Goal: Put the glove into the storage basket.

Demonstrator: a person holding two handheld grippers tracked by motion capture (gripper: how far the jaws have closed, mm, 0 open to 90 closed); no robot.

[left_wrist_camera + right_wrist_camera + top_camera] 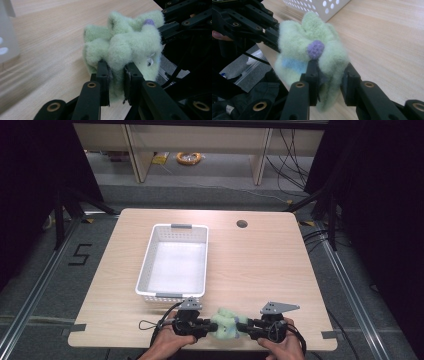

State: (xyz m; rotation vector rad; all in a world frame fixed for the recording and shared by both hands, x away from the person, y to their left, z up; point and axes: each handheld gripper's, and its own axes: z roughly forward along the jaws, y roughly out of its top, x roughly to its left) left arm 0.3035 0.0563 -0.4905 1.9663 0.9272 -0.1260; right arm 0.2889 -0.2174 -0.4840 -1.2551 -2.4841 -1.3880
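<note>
At table's near edge, left gripper (206, 326), right gripper (246, 326), clamping green plush (224, 324)

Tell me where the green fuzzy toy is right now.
In the high view the green fuzzy toy sits at the table's near edge, clamped between the left gripper and right gripper, just below-right of the white basket.

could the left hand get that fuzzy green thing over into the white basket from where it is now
Probably yes. The left claw is shut on the green fuzzy toy, and bare tabletop lies between it and the open white basket. But the right claw grips it too and would have to let go.
</note>
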